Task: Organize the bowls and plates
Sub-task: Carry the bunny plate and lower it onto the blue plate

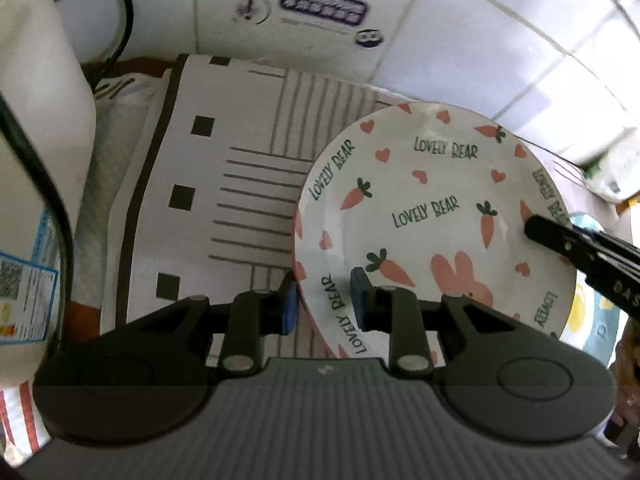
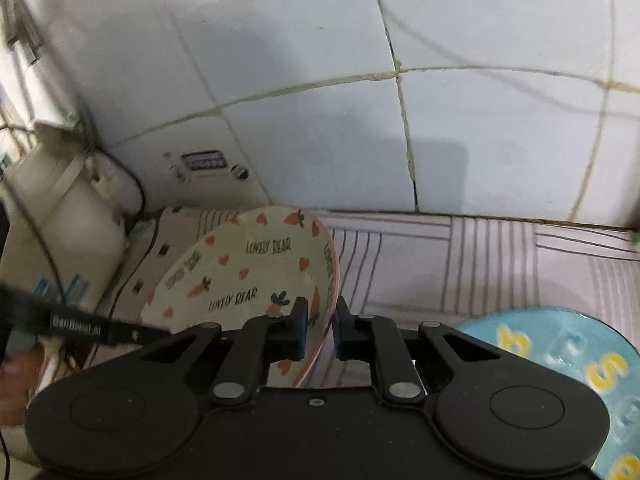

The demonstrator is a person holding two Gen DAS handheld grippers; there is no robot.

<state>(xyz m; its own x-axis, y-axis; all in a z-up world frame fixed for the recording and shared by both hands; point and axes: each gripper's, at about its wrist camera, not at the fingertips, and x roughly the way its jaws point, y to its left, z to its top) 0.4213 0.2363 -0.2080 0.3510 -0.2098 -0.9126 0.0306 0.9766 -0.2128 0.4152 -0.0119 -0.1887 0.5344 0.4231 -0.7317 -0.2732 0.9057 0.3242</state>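
A white plate (image 1: 424, 216) printed with carrots, hearts, a pink rabbit and "LOVELY BEAR" is held tilted above a striped mat. My left gripper (image 1: 324, 304) is shut on its left rim, one pad on each face. My right gripper (image 2: 322, 330) is shut on the plate's (image 2: 248, 276) opposite rim; its finger also shows in the left wrist view (image 1: 560, 240) at the plate's right edge. A light blue plate (image 2: 560, 360) with yellow letters lies on the mat at the lower right of the right wrist view.
The white mat (image 1: 224, 184) with grey stripes and black squares covers the counter against a white tiled wall (image 2: 480, 120). A white appliance (image 1: 36, 160) with a black cord stands at the left. A small package (image 1: 612, 176) lies at the far right.
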